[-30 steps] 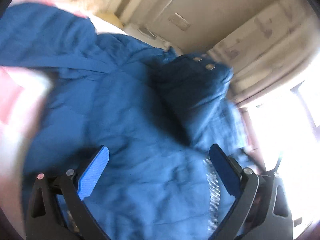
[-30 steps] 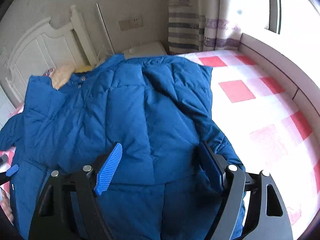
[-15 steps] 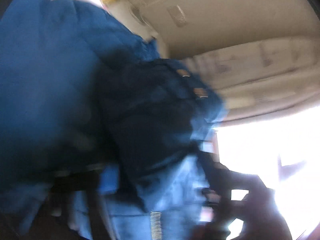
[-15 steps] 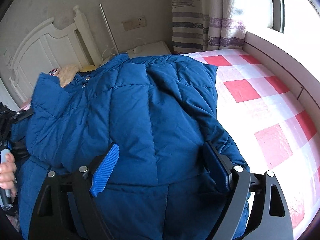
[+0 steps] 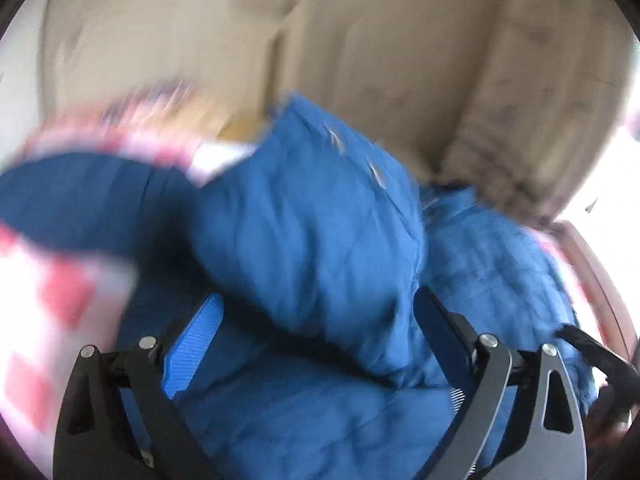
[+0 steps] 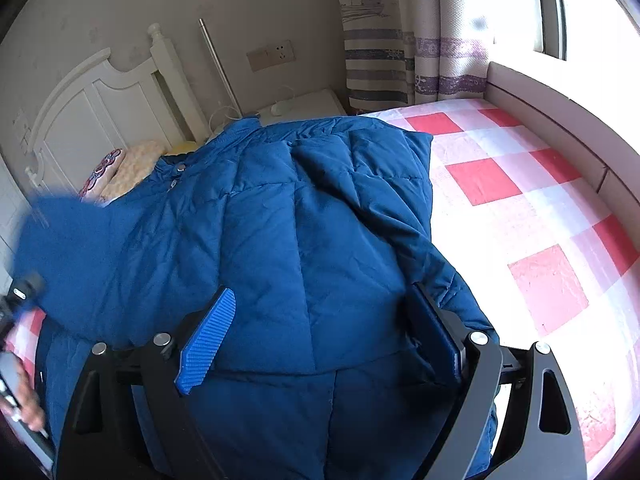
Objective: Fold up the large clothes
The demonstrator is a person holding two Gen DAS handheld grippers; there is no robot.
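A large blue quilted jacket (image 6: 304, 220) lies spread on a bed with a red and white checked sheet (image 6: 532, 208). Its right side is folded over the middle. My right gripper (image 6: 324, 332) is open just above the jacket's lower part, holding nothing. My left gripper (image 5: 316, 328) is open, with a puffy fold of the jacket (image 5: 312, 232) bulging between its fingers; this view is blurred. In the right wrist view the left gripper (image 6: 16, 320) shows at the far left edge, next to the jacket's left sleeve (image 6: 68, 240).
A white headboard (image 6: 100, 108) and a patterned pillow (image 6: 128, 168) stand at the far end of the bed. A white nightstand (image 6: 300, 106) and striped curtains (image 6: 400, 40) are behind. A raised bed frame edge (image 6: 560, 120) runs along the right.
The left gripper swung fast across the jacket and its view is blurred. The left sleeve has been lifted over the jacket's left side. The right gripper moved slightly nearer.
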